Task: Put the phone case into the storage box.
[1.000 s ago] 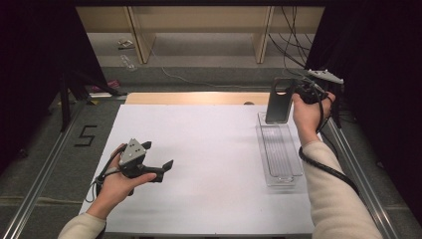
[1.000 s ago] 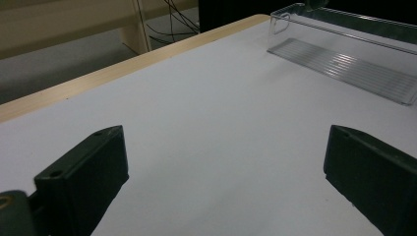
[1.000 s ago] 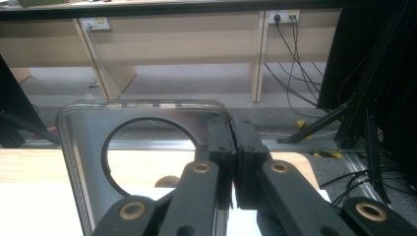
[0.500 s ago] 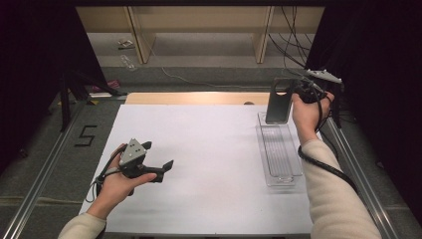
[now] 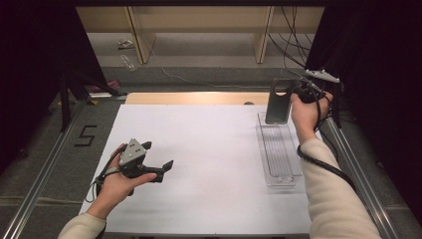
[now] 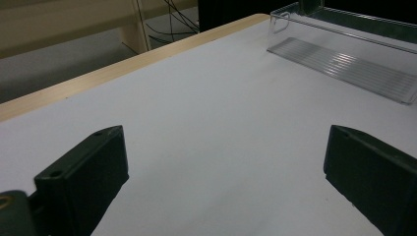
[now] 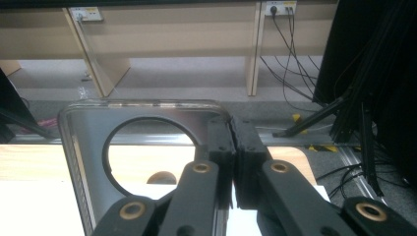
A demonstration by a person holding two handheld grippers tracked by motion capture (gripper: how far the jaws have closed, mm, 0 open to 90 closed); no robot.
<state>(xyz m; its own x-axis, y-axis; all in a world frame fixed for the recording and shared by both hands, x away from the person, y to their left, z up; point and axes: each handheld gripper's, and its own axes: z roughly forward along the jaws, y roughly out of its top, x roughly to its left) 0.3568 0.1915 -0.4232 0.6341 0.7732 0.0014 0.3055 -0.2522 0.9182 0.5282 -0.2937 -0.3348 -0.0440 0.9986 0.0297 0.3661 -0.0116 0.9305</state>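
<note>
White table [image 5: 209,149] bearing a clear plastic tray [image 5: 278,149] near its right edge, above that tray's far end a grey phone case [image 5: 277,102] held upright, clamped between the shut jaws of the right gripper [image 5: 298,92], and well left of the tray the left gripper [image 5: 166,167], jaws apart on nothing.

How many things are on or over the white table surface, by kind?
Clear plastic tray: 1
Grey plate with a round hole: 1
Hand-held gripper: 2, left and right
Total: 4
</note>
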